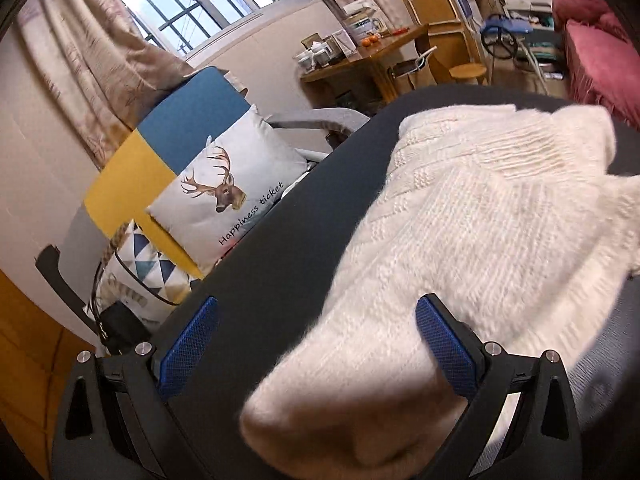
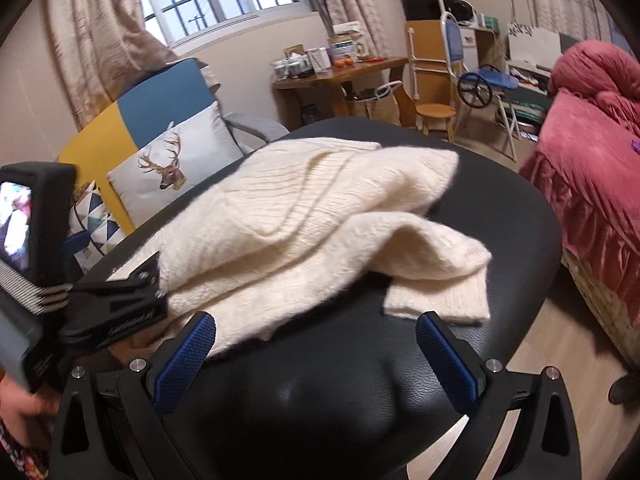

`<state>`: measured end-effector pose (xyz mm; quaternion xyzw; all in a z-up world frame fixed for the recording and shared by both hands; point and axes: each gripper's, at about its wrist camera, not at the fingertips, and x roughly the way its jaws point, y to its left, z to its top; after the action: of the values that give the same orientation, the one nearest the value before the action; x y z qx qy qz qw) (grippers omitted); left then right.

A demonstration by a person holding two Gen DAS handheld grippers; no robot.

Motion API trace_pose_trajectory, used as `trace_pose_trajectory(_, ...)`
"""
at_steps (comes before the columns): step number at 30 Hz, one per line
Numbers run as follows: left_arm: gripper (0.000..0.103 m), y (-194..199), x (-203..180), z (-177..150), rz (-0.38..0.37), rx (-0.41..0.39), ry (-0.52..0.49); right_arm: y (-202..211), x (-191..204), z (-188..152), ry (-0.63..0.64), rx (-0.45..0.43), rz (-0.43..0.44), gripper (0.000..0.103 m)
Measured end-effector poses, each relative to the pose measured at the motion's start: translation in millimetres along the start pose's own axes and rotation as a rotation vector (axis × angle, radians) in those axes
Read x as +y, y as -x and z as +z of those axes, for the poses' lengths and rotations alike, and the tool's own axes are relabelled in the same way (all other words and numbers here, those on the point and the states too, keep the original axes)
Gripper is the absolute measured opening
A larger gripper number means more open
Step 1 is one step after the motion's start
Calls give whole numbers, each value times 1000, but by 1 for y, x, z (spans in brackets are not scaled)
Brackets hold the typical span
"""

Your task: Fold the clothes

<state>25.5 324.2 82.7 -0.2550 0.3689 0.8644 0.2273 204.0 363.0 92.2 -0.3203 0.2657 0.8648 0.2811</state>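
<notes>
A cream knitted sweater [image 2: 304, 216] is seen lying on a round black counter [image 2: 500, 216], spread from the counter's far rim toward its near-left edge. It lies partly doubled over: one layer is laid across another, and a ribbed cuff [image 2: 440, 300] is turned out flat toward the counter's near-right side. Whether this bundle is a fold half made or a garment merely heaped cannot be settled from these views.

The left hand-held gripper [image 1: 316, 344] is held with its blue pads apart, and a sleeve end or corner [image 1: 340, 400] of the sweater lies between them, close to the lens and blurred; the pads do not appear to be pressed onto the knit, so it is taken as released. The right hand-held gripper [image 2: 316, 352] is likewise spread wide, over bare counter just short of the sweater's near edge, with nothing between its pads.

The knit is judged to be soft, thick and limp, light for its bulk, likely to sag and stretch when lifted, and unlikely to slip against the textured pads. Hold is best taken at ribbed edges, such as the cuff or the hem, where the fabric is denser, with a full layer pinched rather than loose fuzz.
</notes>
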Motion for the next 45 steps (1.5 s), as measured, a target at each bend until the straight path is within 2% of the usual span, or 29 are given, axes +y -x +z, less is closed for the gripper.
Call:
trace_pose_trajectory(1,100,-1,-1,-1,-20,7,6,-1,-1,0,-3,2,-1,103)
trace_pose_trajectory(2,87,-2,-1,-2,-40,13,11,-1,-3,-1,-5,5,-3,103)
trace_pose_trajectory(3,63,-3,-2,-4,-60,20,17,-2,-4,-1,-7,8,-4,103)
trace_pose_trajectory(4,51,-4,-3,-5,-80,26,23,-3,-5,-1,-10,11,-5,103)
trace_pose_trajectory(5,25,-5,-4,-6,-100,33,28,-4,-6,-2,-15,15,-6,103)
trace_pose_trajectory(6,13,-6,-4,-7,-120,39,34,-6,-8,-2,-20,19,-7,103)
trace_pose_trajectory(7,10,-7,-5,-9,-140,46,40,-7,-9,-3,-22,24,-9,103)
trace_pose_trajectory(8,1,-8,-6,-10,-160,53,45,-9,-11,-4,-25,31,-10,103)
trace_pose_trajectory(10,0,-5,-5,-12,-177,49,57,-14,-14,-4,-35,45,-5,103)
trace_pose_trajectory(13,0,-4,1,-12,-188,54,76,-17,-16,1,-43,28,62,103)
trace_pose_trajectory(15,0,-4,6,-11,-195,61,89,-17,-13,9,-26,-24,107,103)
trace_pose_trajectory(18,0,-4,13,-10,-206,72,110,-32,0,23,50,-34,146,103)
trace_pose_trajectory(20,3,-5,17,-10,-213,79,123,-47,8,26,88,17,145,103)
trace_pose_trajectory(22,14,-5,22,-9,-220,87,136,-66,13,26,123,87,130,103)
trace_pose_trajectory(24,53,-5,27,-9,-227,94,150,-80,12,19,148,145,121,103)
trace_pose_trajectory(26,69,-2,30,-8,-227,71,138,-94,10,10,172,200,112,103)
trace_pose_trajectory(29,77,3,29,-4,-283,34,100,-92,15,6,228,190,84,103)
trace_pose_trajectory(32,82,4,22,4,-300,10,39,-81,13,12,197,141,113,103)
trace_pose_trajectory(35,83,-4,13,11,-355,14,-15,-69,11,19,160,91,146,103)
trace_pose_trajectory(39,83,-20,14,7,-467,52,45,-66,12,27,213,78,124,103)
trace_pose_trajectory(43,83,-37,15,2,-581,98,116,-80,5,28,223,118,90,103)
trace_pose_trajectory(44,80,-41,17,-1,-611,121,159,-83,2,27,209,129,92,103)
trace_pose_trajectory(45,70,-41,19,-3,-633,125,189,-86,-1,27,194,138,96,103)
